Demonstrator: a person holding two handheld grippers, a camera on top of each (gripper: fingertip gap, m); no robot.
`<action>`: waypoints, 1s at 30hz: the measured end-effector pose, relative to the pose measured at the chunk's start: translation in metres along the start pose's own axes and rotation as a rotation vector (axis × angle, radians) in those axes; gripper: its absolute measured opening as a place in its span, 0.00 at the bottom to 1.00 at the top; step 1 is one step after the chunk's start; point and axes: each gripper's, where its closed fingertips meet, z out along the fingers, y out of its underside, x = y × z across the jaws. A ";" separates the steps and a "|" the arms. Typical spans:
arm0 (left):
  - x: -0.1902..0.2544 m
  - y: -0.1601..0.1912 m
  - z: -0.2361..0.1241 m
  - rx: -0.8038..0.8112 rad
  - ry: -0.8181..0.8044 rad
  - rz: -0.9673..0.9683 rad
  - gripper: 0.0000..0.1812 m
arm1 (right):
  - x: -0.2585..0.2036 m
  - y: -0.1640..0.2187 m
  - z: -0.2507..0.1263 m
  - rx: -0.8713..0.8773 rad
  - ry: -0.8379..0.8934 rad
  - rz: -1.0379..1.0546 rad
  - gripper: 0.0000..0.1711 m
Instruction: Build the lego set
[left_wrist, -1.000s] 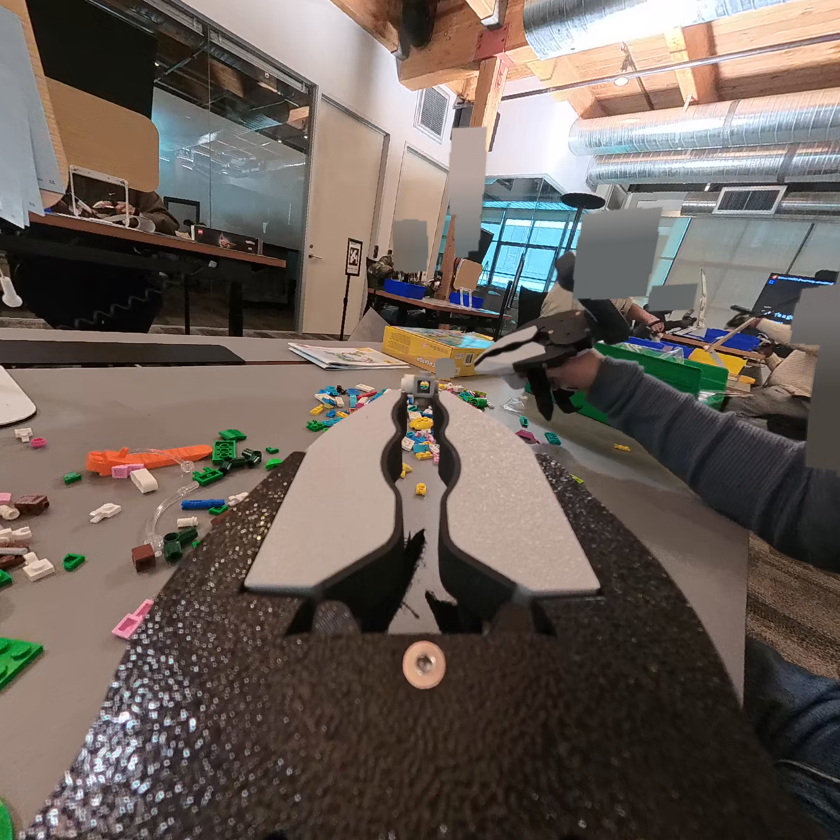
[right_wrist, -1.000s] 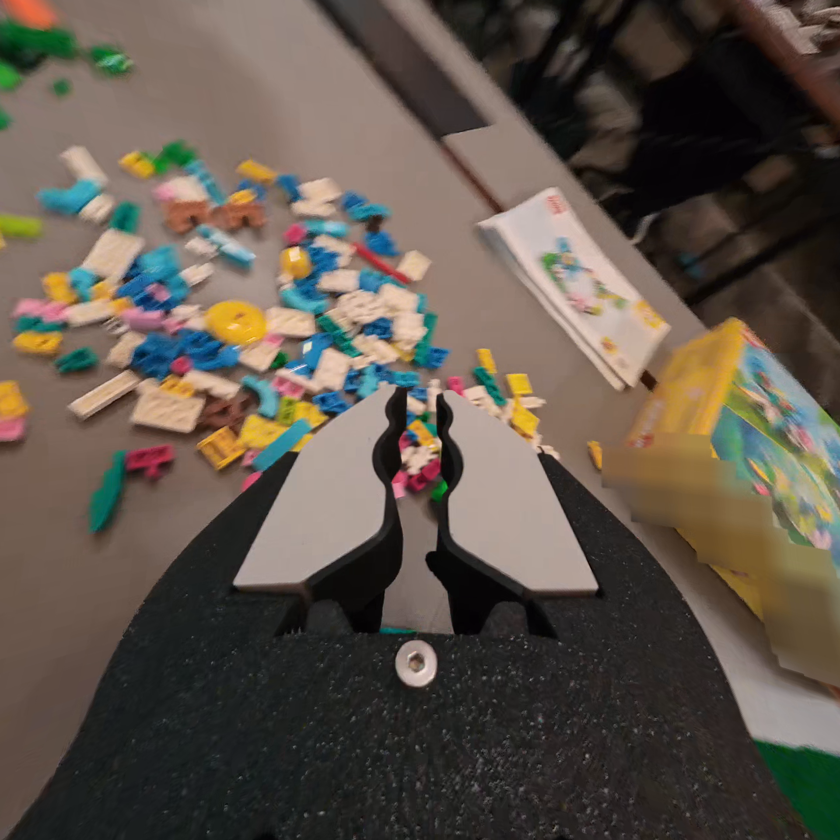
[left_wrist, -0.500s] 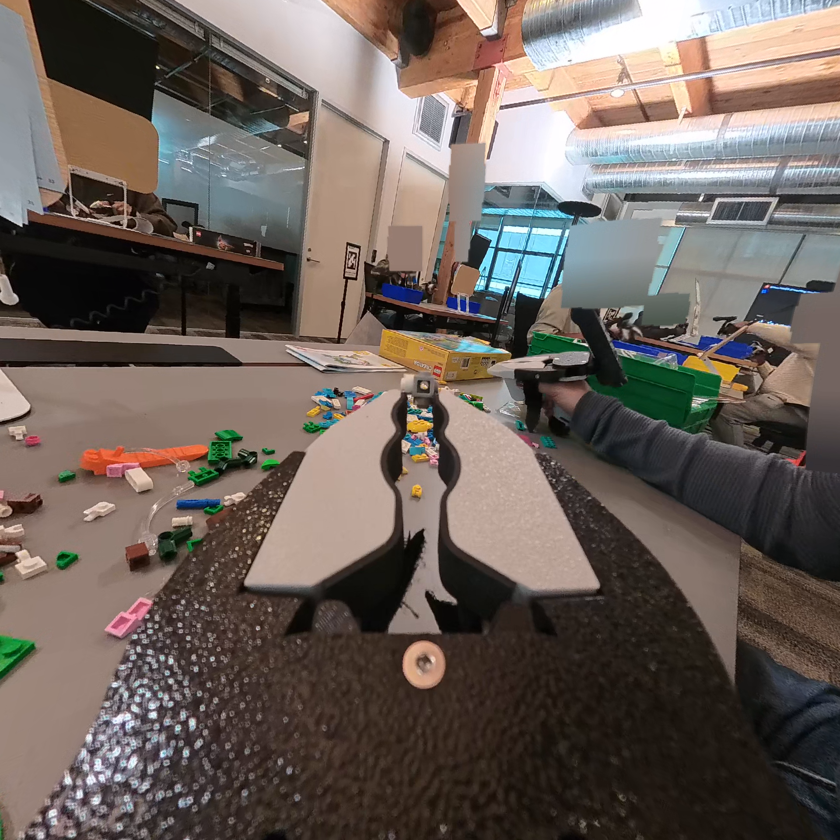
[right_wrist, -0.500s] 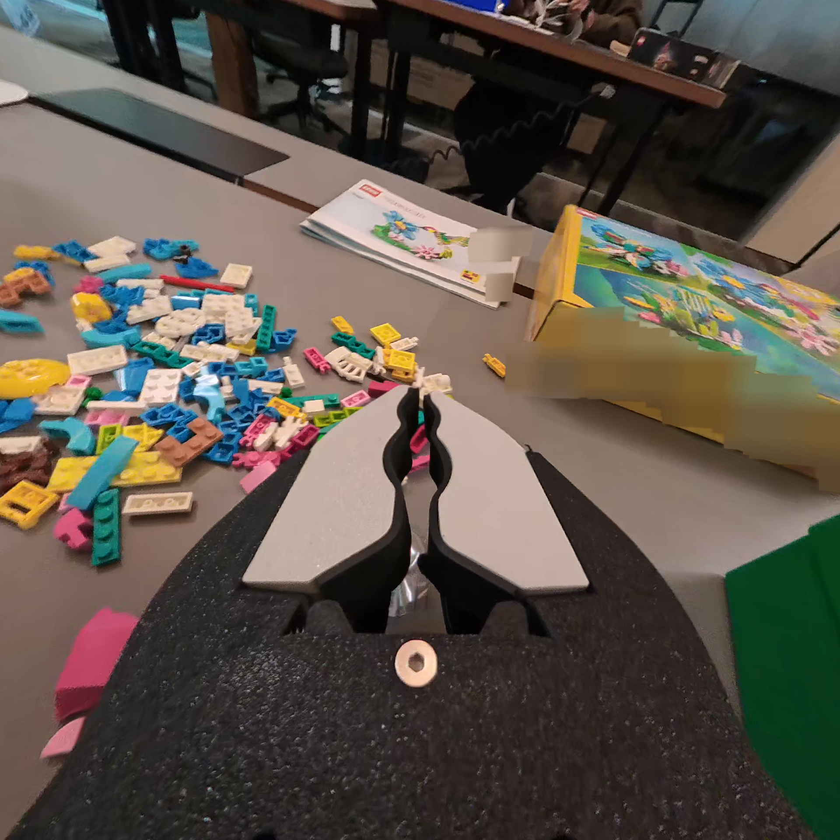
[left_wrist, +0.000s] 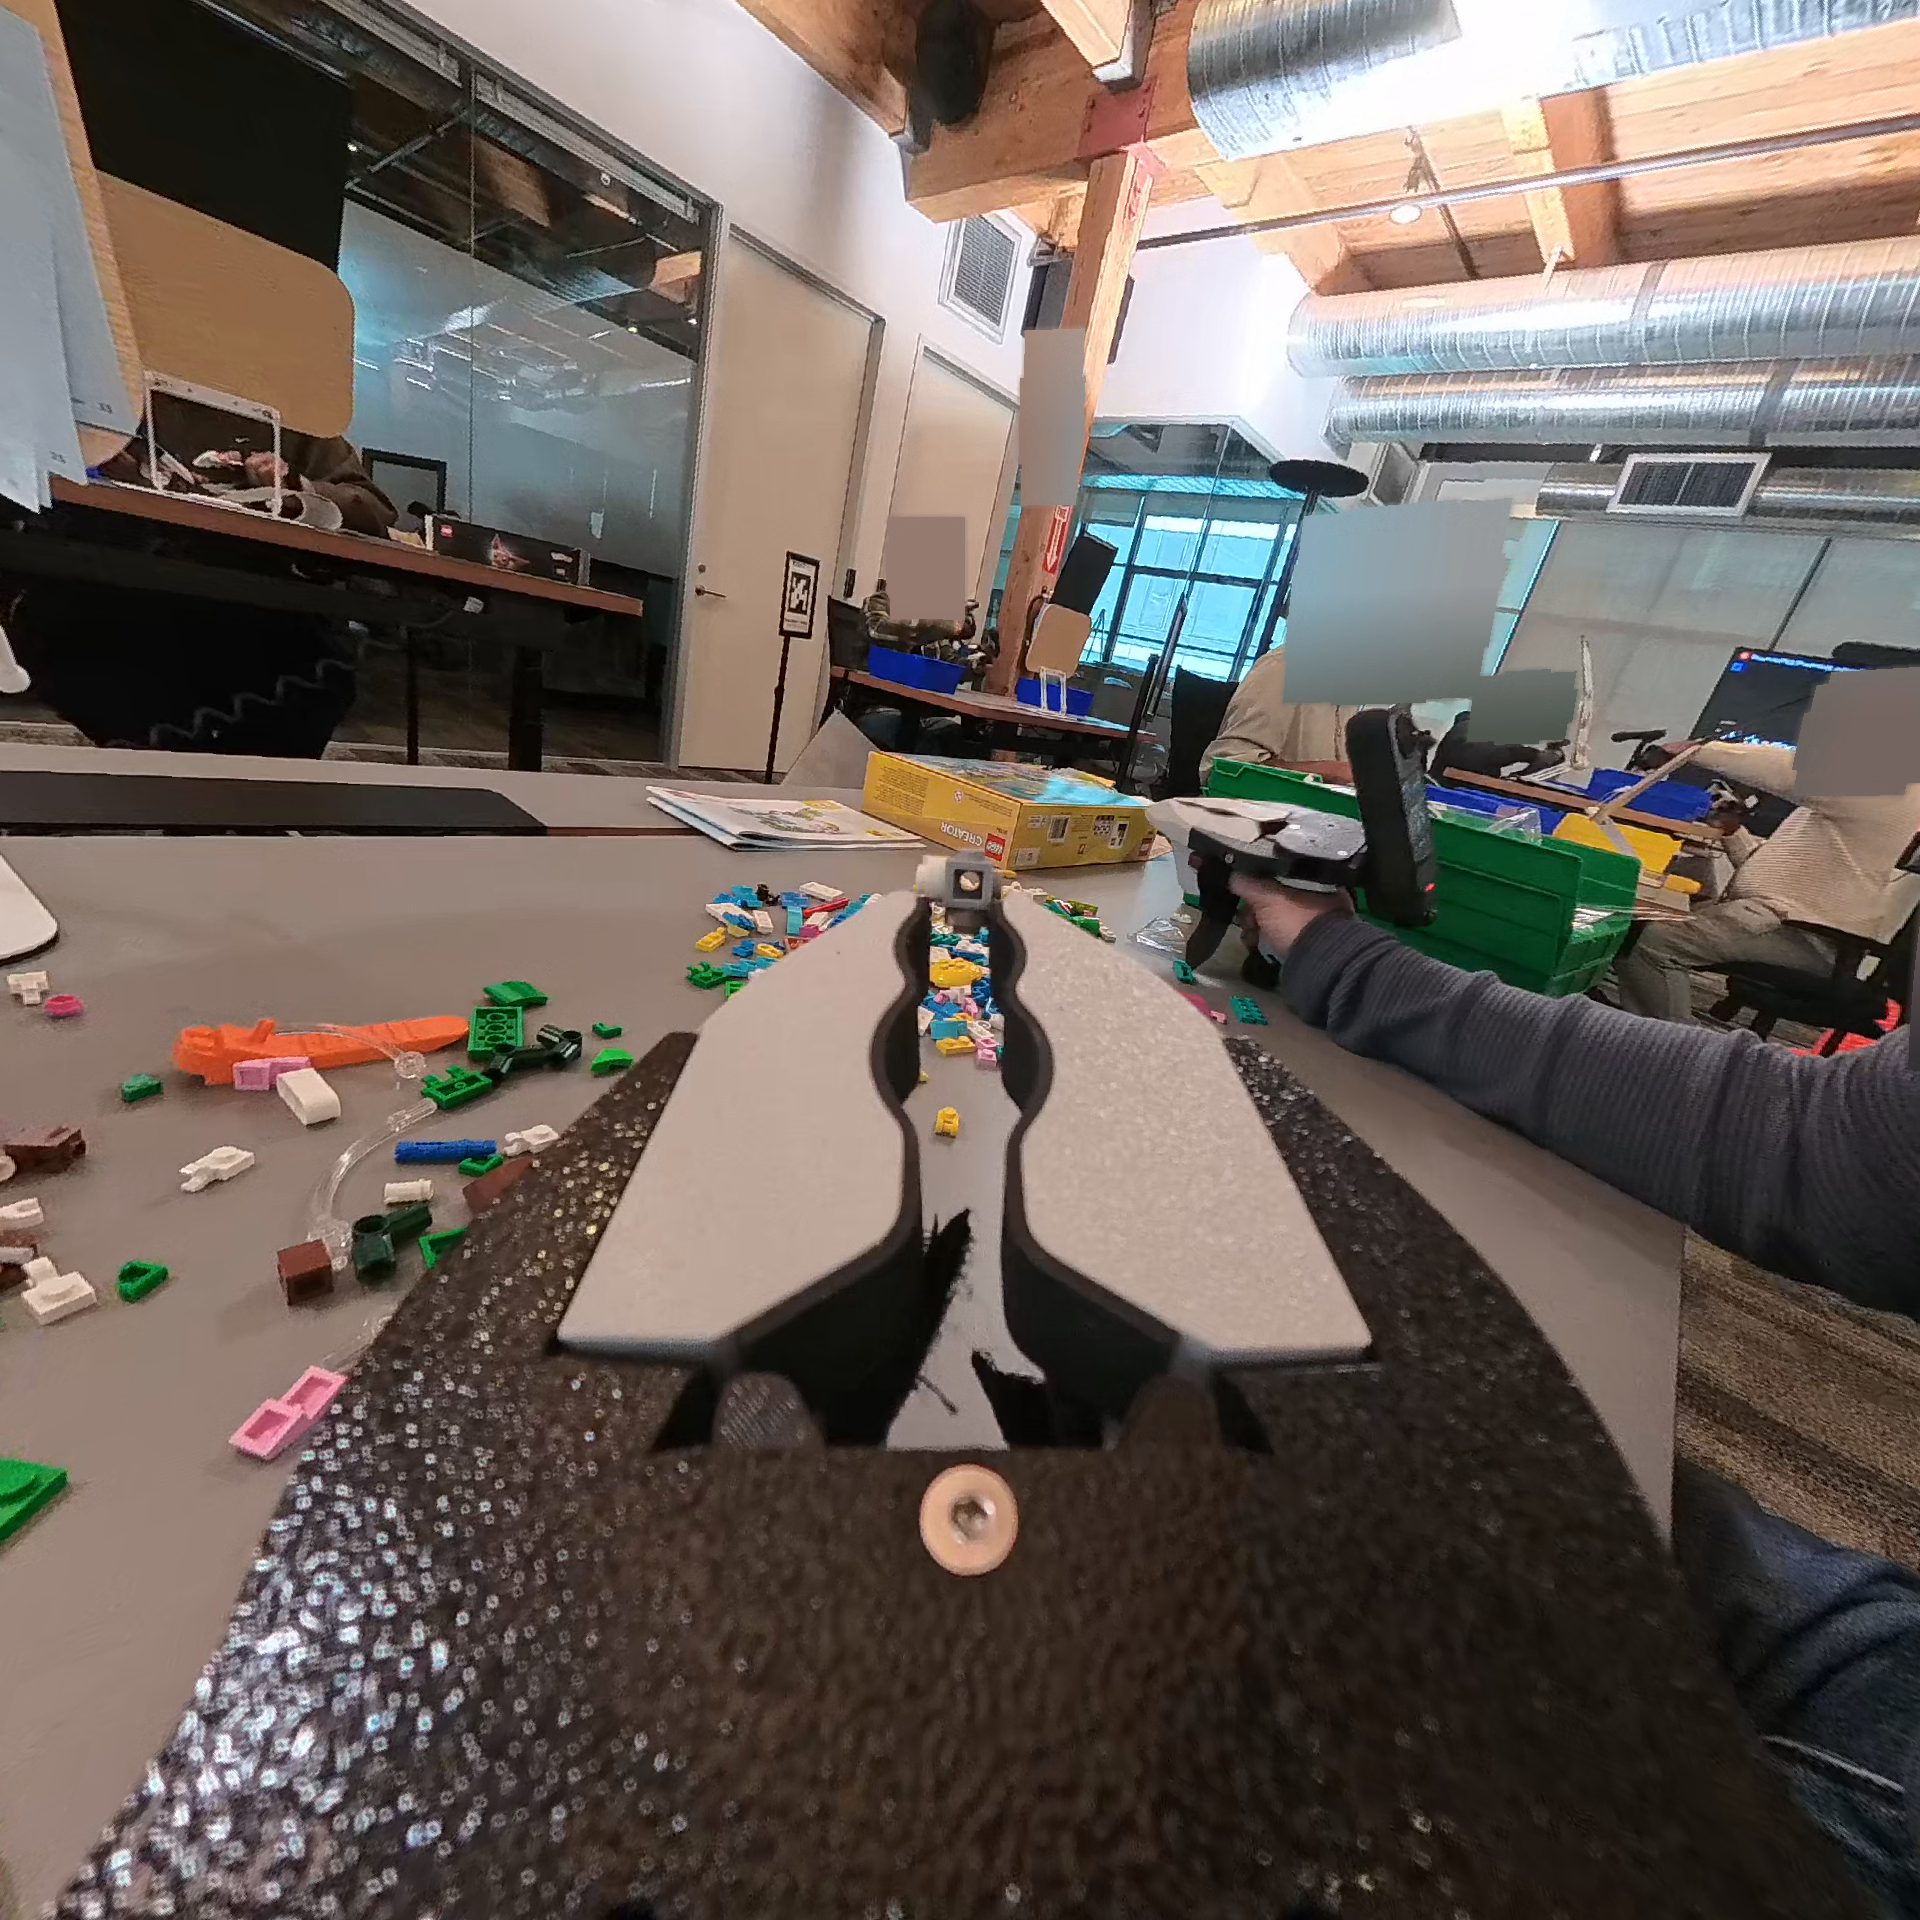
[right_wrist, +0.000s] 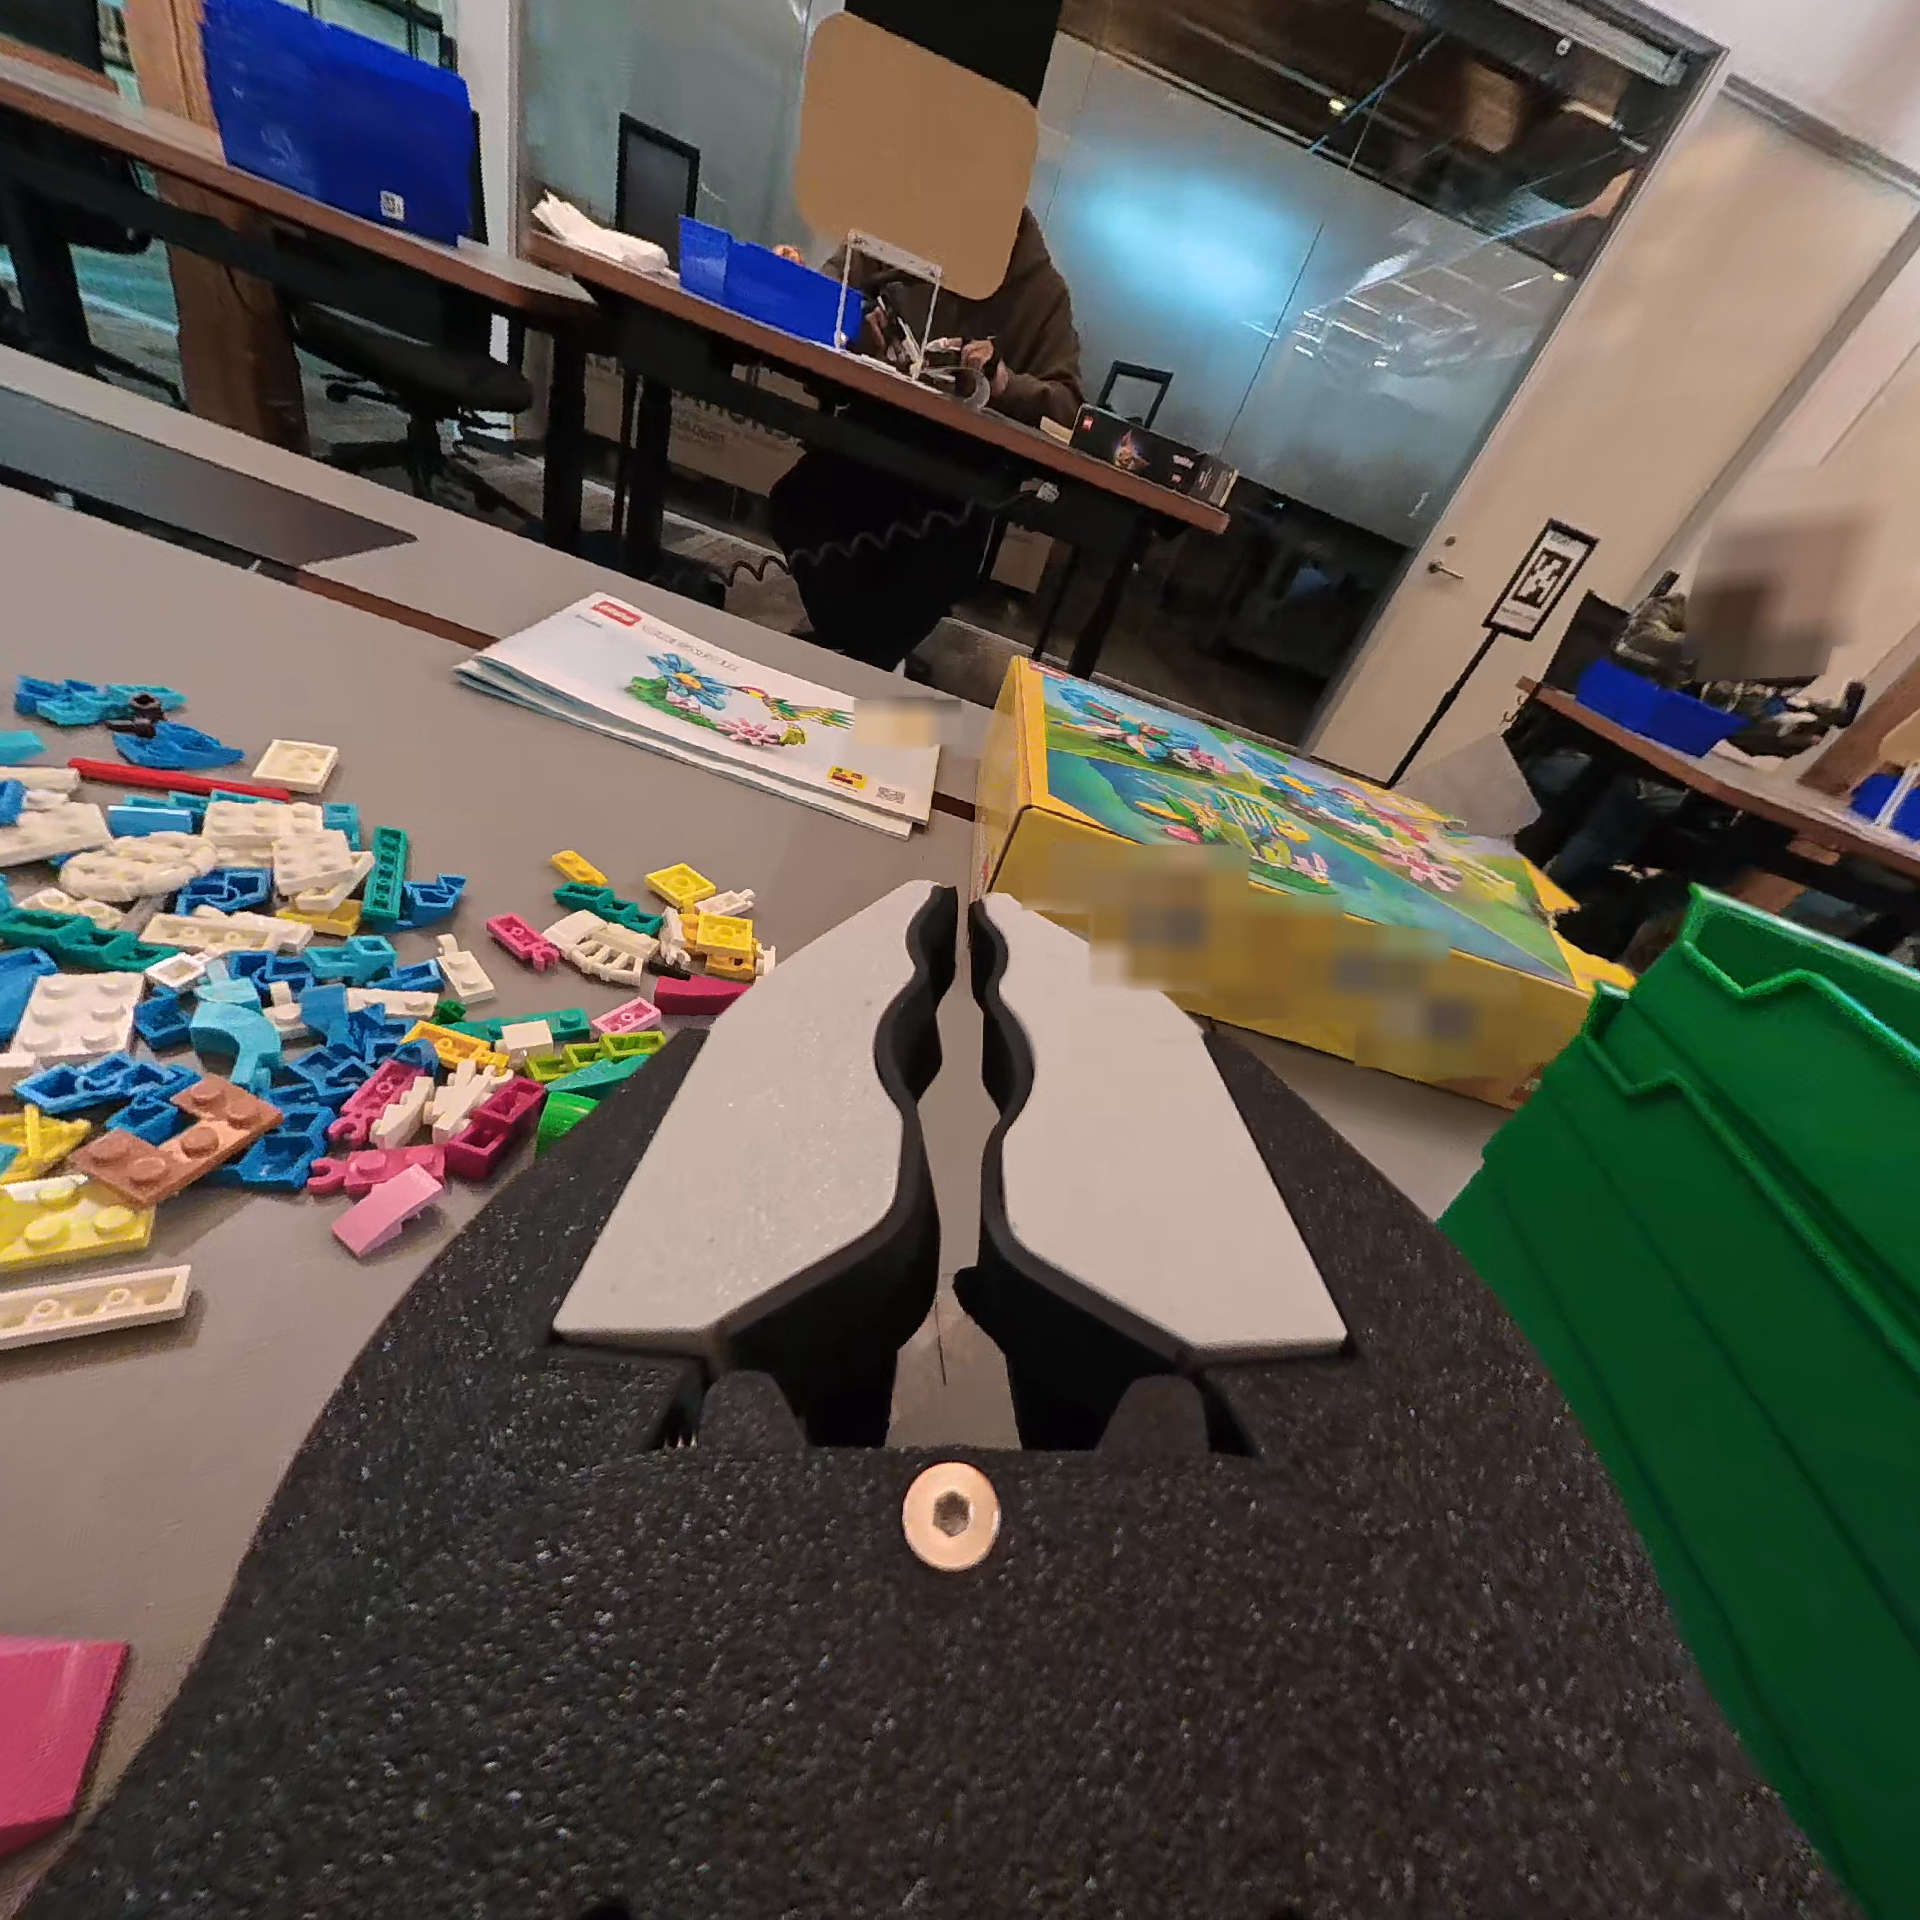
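Mid-build, I judge: left gripper (left_wrist: 961, 902) clamped on small grey-white piece (left_wrist: 966, 883) above counter (left_wrist: 312, 914), right gripper (right_wrist: 961, 909) nearly together, empty; next needs a mating brick from pile (right_wrist: 260, 987) at 9 o'clock.

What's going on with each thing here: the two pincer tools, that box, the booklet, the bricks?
left gripper: shut on a small grey piece, held above the table.
right gripper: shut, nothing visible between its tips.
yellow box: closed, lying flat.
instruction booklet: closed, flat beside the box.
loose bricks: scattered, unassembled.
green bin: at the right; contents not visible.
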 end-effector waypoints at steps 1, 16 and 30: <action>0.000 0.000 0.000 0.000 0.000 -0.001 0.05 | -0.001 0.000 0.000 -0.002 0.000 -0.017 0.01; 0.000 0.000 0.000 0.000 0.004 -0.008 0.06 | 0.000 -0.014 -0.006 0.080 0.047 -0.100 0.00; 0.000 0.000 0.000 0.000 0.007 -0.011 0.06 | 0.000 -0.015 -0.007 0.083 0.047 -0.100 0.00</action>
